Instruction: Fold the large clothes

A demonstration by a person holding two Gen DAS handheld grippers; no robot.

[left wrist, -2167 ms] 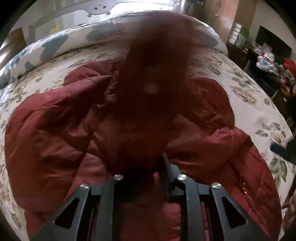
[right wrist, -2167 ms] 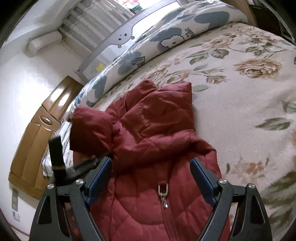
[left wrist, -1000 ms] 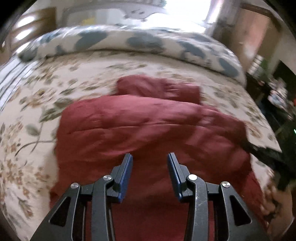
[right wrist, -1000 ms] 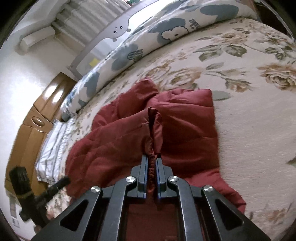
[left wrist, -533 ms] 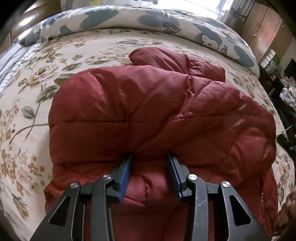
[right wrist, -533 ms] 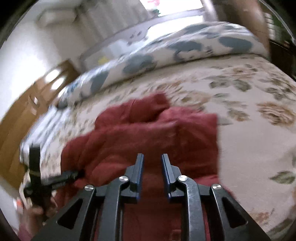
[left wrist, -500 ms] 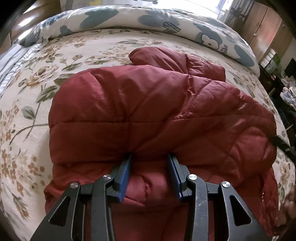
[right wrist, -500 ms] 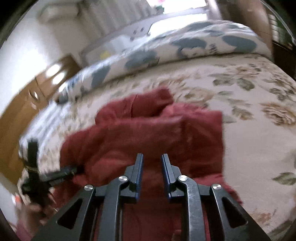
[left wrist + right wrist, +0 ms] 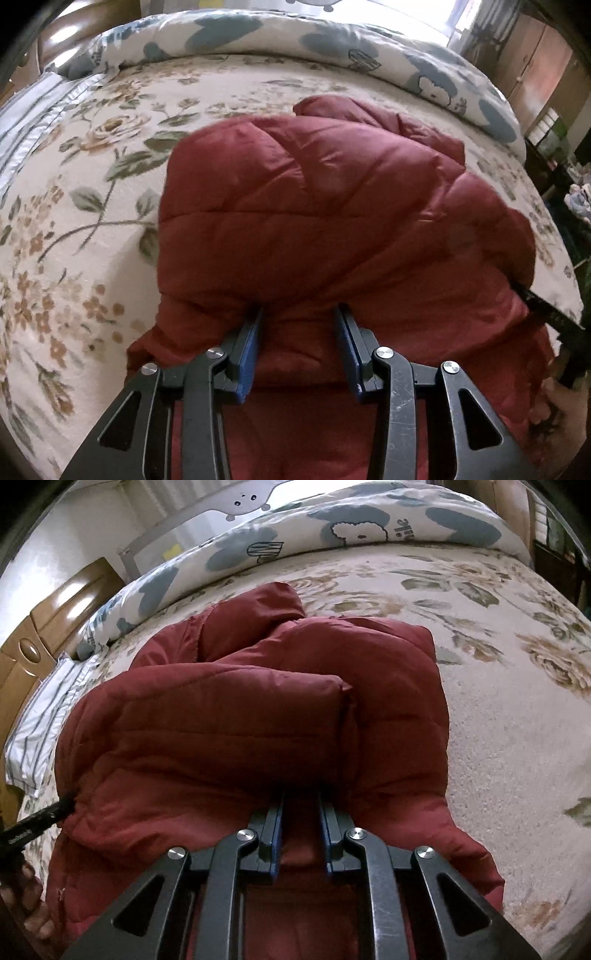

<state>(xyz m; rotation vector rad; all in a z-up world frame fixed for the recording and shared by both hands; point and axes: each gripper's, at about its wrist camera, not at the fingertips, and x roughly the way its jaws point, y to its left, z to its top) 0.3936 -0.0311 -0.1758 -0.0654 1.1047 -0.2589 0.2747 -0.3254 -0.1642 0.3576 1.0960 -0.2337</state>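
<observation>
A dark red puffer jacket (image 9: 325,221) lies folded over on the floral bedspread (image 9: 74,206); it also shows in the right wrist view (image 9: 229,731). My left gripper (image 9: 299,317) is open, its blue-padded jaws pushed under the near edge of the folded layer. My right gripper (image 9: 300,799) is partly open with a narrow gap, its tips under the folded layer's edge. Whether the jaws pinch cloth is hidden. The other gripper's tip pokes out at the jacket's side in each view.
A blue-and-white cartoon duvet (image 9: 332,528) is rolled along the far edge of the bed, with a grey bed rail (image 9: 207,524) behind it. A striped pillow (image 9: 37,716) and wooden headboard (image 9: 55,609) lie left. Cluttered furniture (image 9: 569,155) stands right of the bed.
Both grippers let go of the jacket after folding it over. They have moved in low against the near edge of the folded layer, the right gripper opening slightly.
</observation>
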